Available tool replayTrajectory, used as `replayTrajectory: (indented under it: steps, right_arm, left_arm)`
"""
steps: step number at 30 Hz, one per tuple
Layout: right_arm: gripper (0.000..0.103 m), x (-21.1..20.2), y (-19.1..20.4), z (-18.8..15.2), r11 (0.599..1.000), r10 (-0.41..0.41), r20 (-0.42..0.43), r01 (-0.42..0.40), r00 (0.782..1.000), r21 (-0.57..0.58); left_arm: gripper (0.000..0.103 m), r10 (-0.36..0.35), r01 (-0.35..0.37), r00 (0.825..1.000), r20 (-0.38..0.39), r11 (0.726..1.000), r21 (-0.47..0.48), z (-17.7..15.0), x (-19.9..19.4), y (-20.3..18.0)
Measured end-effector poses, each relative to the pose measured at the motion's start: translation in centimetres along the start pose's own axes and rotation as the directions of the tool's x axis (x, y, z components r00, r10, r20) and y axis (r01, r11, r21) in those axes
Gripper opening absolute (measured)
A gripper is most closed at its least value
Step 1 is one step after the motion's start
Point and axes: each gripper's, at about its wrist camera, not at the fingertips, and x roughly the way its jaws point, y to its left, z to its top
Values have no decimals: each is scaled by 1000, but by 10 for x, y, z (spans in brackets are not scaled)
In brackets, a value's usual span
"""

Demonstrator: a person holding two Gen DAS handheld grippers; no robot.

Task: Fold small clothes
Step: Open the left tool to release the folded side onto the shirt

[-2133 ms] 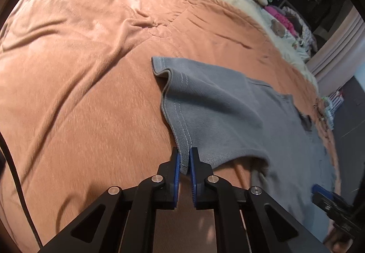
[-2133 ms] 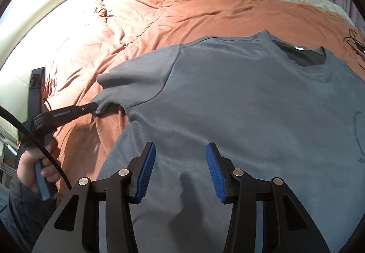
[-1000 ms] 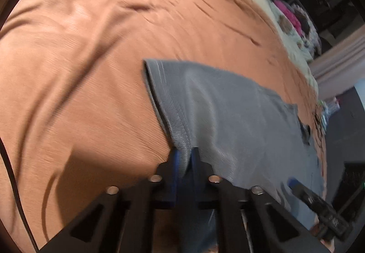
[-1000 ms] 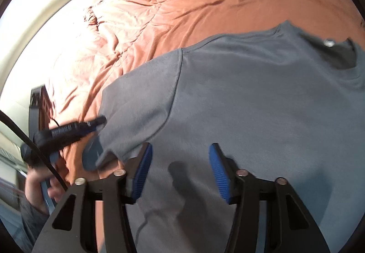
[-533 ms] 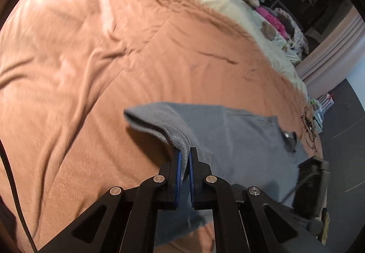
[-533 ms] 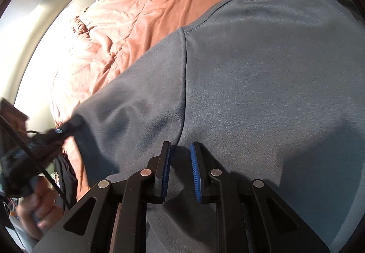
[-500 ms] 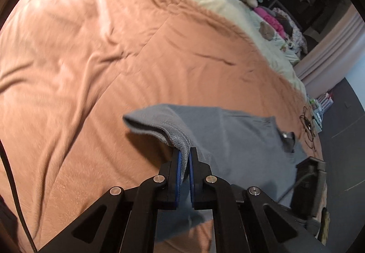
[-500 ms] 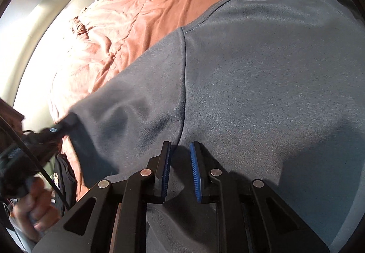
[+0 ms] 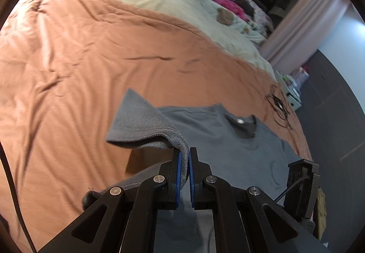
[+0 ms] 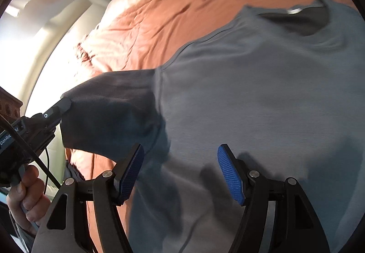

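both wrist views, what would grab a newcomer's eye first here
First, the grey t-shirt spread across the orange blanket. Its sleeve is lifted off the bed, pinched in the shut left gripper. The right gripper hovers open over the shirt's body.

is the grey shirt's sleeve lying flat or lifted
Lifted: the left gripper is shut on the sleeve hem, holding it above the orange blanket.

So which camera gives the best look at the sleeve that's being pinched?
The left wrist view: the sleeve sits close up, its hem clamped in the left hand-held gripper. The right wrist view shows it darker, blurred, lifted off the blanket.
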Motion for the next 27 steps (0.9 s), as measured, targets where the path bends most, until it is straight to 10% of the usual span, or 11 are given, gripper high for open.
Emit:
replayTrajectory:
  steps: [8,14,27]
  right_arm:
    - [66,-46,-22,-10,998,-59,19,58,998,39]
    - [69,-63,-24,-19,996,-82,29,81,996,50]
    - [69,-33,-19,7,997,-80,-1,80,997,9]
  left_arm:
    - [8,-60,68,992,-108,995,74,-24,42,-60]
    - [51,-60,68,992,-111,995,70,-31,36,-63]
    - [51,120,-121,987,-104,993,-7,-46,21,12]
